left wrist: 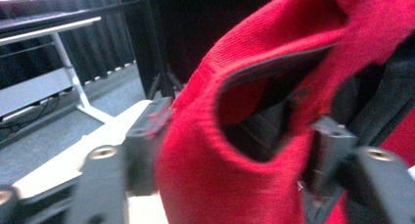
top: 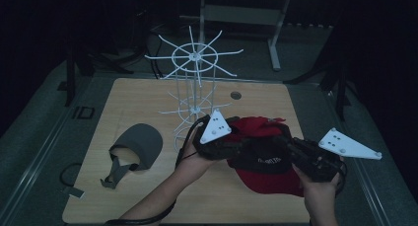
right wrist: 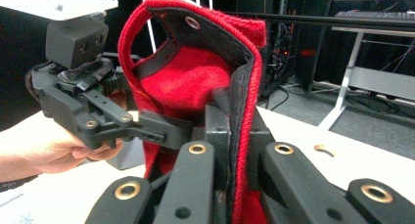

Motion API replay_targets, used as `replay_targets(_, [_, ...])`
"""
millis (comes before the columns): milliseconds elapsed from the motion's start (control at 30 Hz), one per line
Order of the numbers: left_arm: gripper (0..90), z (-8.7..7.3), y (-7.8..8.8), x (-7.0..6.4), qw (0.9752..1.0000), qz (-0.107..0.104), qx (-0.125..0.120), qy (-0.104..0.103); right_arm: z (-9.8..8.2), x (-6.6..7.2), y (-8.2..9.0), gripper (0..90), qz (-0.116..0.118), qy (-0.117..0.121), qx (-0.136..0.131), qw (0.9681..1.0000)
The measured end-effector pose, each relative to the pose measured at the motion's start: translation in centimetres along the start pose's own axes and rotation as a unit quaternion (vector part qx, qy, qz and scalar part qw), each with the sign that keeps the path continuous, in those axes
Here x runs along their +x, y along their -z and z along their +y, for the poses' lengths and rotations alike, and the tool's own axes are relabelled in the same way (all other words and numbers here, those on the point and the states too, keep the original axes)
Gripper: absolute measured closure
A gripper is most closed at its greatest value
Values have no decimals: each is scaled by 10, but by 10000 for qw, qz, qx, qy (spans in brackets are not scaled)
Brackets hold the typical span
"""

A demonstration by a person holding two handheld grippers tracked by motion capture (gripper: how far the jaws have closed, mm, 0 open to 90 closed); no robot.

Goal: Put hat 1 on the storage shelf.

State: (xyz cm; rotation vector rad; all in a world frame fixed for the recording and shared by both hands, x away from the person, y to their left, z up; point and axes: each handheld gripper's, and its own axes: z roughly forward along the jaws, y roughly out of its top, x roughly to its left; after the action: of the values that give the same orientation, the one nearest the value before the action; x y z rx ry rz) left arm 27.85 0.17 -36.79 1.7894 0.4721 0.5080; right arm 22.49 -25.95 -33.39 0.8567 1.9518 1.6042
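Note:
A red knit cap with a black inner band hangs over the wooden table, held between both grippers. My right gripper comes in from the right. In the right gripper view this right gripper is shut on the cap's black-lined rim. My left gripper reaches in from the left. In the left gripper view red fabric fills the gap of that left gripper, and both pads touch it. The right gripper view shows one left jaw pressed against the cap's side.
A white wire rack with radiating hooks stands just behind the cap. A grey cap lies upside down at the table's left. A small round hole sits near the back edge. A white desk frame stands beyond the table.

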Motion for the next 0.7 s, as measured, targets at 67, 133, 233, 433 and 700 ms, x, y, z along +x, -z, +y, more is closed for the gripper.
replay_targets(67, [497,1,-2,0,10000,19,37,8,-1,0,-1,863,-14,-12,14,10000])
replay_targets(133, [583,2,-4,-1,10000,7,60,36,-2,0,-2,863,-38,-6,35,10000])
replay_targets(233, [712,4,-7,-3,9999,57,113,23,-3,-1,-2,863,-51,-10,32,10000])
replay_targets(433, [836,10,-11,-6,9994,248,90,221,-5,-1,-2,863,-70,-7,69,10000])
replay_targets(700, [848,16,-10,-12,9987,471,-8,181,-16,-3,-1,852,-134,-64,25,9999])
